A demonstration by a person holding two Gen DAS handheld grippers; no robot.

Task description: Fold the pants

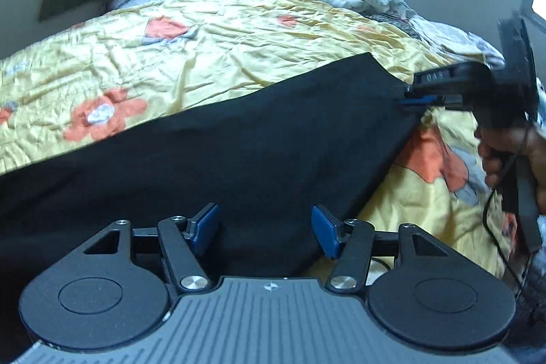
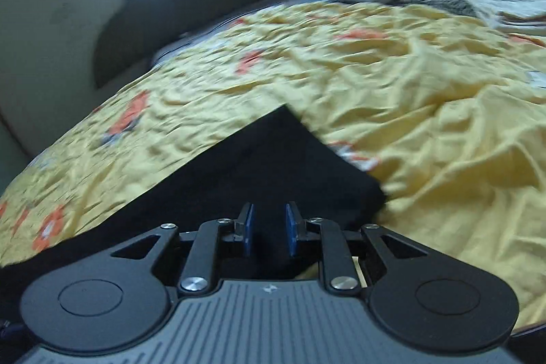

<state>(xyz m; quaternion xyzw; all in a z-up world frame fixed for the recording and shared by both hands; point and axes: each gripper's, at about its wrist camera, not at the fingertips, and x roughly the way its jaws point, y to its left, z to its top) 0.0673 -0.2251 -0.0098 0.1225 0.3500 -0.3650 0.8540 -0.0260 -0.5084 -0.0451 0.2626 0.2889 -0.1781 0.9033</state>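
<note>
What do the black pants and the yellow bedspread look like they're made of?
Black pants: matte, soft woven or knit fabric, probably cotton blend; no sheen, lies smooth. Yellow bedspread: thin, satin-like, possibly polyester; slight shine, many fine crinkles.

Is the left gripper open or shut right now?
Open. In the left wrist view the left gripper has its blue pads set wide apart over the black pants, with nothing pinched between them.

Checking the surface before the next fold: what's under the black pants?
The black pants lie on a yellow floral bedspread, visible all around them. Whatever is directly beneath the fabric is covered.
</note>
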